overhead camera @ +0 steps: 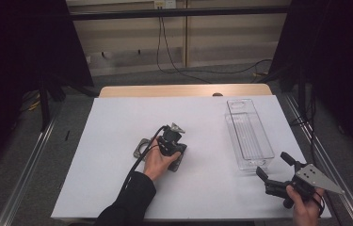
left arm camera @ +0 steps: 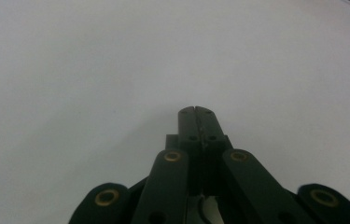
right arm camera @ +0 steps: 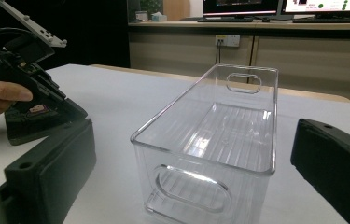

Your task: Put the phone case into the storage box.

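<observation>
My left gripper (overhead camera: 179, 154) is held in a hand near the middle of the white table (overhead camera: 117, 188), tilted down toward the surface. In the left gripper view its jaws (left arm camera: 195, 113) are shut together with nothing between them, over bare white table. The right gripper view shows this gripper (right arm camera: 72, 112) at the far left with a dark grey block (right arm camera: 28, 133) under it. My right gripper (overhead camera: 274, 165) is held at the table's front right corner, open and empty. It points at the near end of a clear plastic bin (overhead camera: 249, 134), which stands empty between its jaws' line of sight (right arm camera: 210, 140).
A flat grey square piece (overhead camera: 141, 148) lies just left of the left hand. The clear bin runs lengthwise along the right side of the table. Metal rails (overhead camera: 28, 165) flank the table, and cables (overhead camera: 174, 66) lie on the floor behind it.
</observation>
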### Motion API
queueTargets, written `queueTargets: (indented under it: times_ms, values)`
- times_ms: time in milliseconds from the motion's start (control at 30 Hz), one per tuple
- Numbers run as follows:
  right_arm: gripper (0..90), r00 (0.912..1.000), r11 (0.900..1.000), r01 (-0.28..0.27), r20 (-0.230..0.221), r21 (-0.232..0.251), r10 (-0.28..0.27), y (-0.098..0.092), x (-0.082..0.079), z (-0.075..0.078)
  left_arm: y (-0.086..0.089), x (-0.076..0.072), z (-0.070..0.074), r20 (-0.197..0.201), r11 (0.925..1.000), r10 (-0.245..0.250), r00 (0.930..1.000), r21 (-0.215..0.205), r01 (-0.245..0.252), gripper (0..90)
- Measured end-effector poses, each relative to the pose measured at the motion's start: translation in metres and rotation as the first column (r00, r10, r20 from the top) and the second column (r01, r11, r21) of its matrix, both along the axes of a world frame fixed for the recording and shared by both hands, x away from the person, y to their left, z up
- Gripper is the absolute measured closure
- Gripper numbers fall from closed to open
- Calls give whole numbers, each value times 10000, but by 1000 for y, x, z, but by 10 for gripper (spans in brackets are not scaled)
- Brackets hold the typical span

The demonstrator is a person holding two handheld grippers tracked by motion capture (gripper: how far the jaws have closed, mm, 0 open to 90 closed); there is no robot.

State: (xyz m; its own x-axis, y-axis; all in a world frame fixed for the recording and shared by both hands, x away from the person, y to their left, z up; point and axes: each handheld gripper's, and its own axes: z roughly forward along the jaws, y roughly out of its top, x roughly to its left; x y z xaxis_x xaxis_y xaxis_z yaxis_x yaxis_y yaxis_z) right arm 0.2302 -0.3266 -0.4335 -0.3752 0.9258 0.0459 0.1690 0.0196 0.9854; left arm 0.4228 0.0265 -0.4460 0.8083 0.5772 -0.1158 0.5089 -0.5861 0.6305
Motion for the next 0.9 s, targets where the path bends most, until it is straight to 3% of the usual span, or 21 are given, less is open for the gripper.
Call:
queueTargets:
  times_ms: [233, 667, 900]
  values:
    - [0, 10000, 10000, 0, 11, -7, 0, 0, 0, 0, 1, -9, 1, -224, 9999, -117, 9997, -119, 115, 900]
    - [0, 10000, 10000, 1, 3, -4, -1, 0, 0, 0, 3, -25, 2, -69, 9986, -515, 9986, 77, 516, 900]
    - [0, 10000, 10000, 2, 15, -14, -2, 0, 0, 0, 5, -31, 1, -149, 9985, -543, 9984, -32, 543, 900]
